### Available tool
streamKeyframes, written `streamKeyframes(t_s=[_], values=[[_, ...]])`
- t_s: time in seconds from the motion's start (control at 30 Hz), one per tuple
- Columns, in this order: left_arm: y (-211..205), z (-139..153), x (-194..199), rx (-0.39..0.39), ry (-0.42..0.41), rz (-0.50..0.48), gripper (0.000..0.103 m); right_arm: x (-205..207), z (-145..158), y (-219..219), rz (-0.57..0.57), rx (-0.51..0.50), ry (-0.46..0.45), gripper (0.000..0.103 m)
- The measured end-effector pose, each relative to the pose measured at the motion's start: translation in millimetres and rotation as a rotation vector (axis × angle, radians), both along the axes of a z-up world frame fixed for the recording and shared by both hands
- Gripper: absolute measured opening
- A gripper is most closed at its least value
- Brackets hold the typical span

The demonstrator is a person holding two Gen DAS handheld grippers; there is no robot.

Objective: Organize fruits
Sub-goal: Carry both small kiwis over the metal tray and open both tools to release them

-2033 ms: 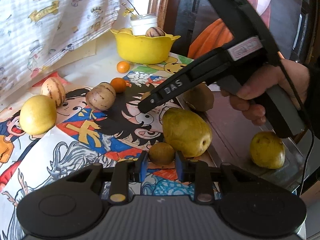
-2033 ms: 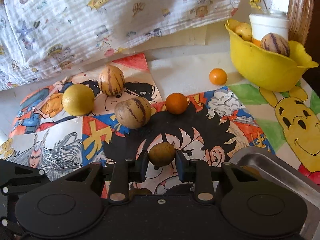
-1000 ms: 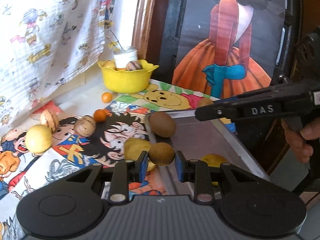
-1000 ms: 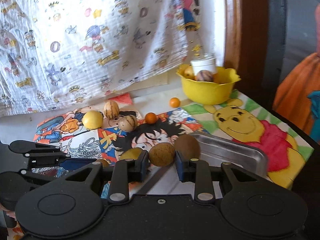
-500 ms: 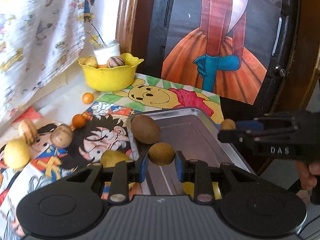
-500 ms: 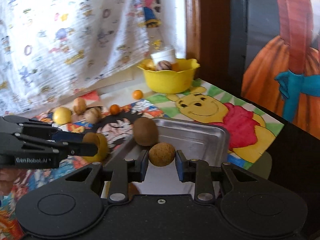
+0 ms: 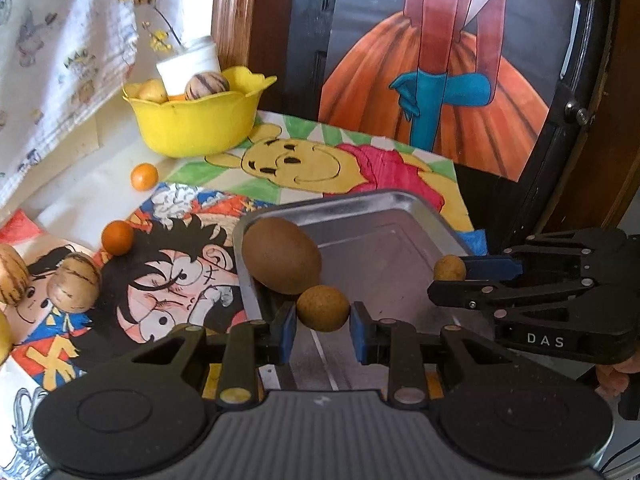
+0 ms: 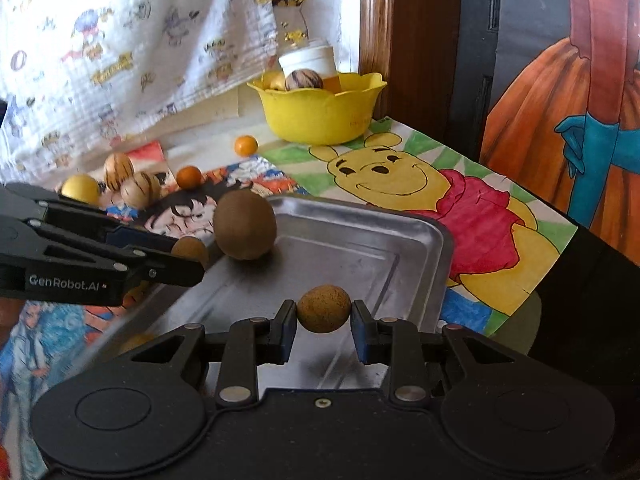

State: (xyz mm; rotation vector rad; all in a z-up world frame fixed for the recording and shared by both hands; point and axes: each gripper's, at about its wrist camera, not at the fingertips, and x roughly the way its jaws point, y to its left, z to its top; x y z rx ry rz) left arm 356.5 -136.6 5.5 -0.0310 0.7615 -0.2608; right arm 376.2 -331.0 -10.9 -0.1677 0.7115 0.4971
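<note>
My black left gripper [image 7: 323, 328] pinched a speckled tan fruit [image 7: 323, 308]; beyond it sat a brown kiwi [image 7: 281, 255], a silver tray [image 7: 384, 204] and a yellow bowl [image 7: 196, 124].

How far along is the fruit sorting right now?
Done: one kiwi sits in the metal tray. In hand: the left tool and right tool each grip a small brown fruit above the tray. Left: two oranges, two striped fruits and a yellow fruit on the mat.
</note>
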Motion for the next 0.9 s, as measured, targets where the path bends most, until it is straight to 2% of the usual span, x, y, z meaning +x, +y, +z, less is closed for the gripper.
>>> streamKeyframes(t_s=[0.17, 0.33, 0.7, 0.83, 0.9], values=[[-2.2, -8.1, 9.1, -0.001, 0.028, 0.006, 0.031, 5.6, -6.2, 0.3, 0.001, -0.014, 0.008, 0.031], [-5.4, -9.4, 11.7, 0.009, 0.021, 0.006, 0.031, 8.4, -10.0, 2.4, 0.006, -0.016, 0.014, 0.031], [-13.4, -11.8, 14.2, 0.08, 0.011, -0.002, 0.032, 9.2, -13.9, 2.0, -0.003, -0.023, 0.013, 0.032], [-11.6, -11.4, 15.2, 0.075, 0.013, 0.009, 0.032, 6.4, -12.0, 0.4, -0.013, -0.02, -0.001, 0.04], [-9.8, -10.6, 15.3, 0.065, 0.017, 0.014, 0.036, 3.6, -10.0, -0.7, -0.019, -0.016, -0.005, 0.043]])
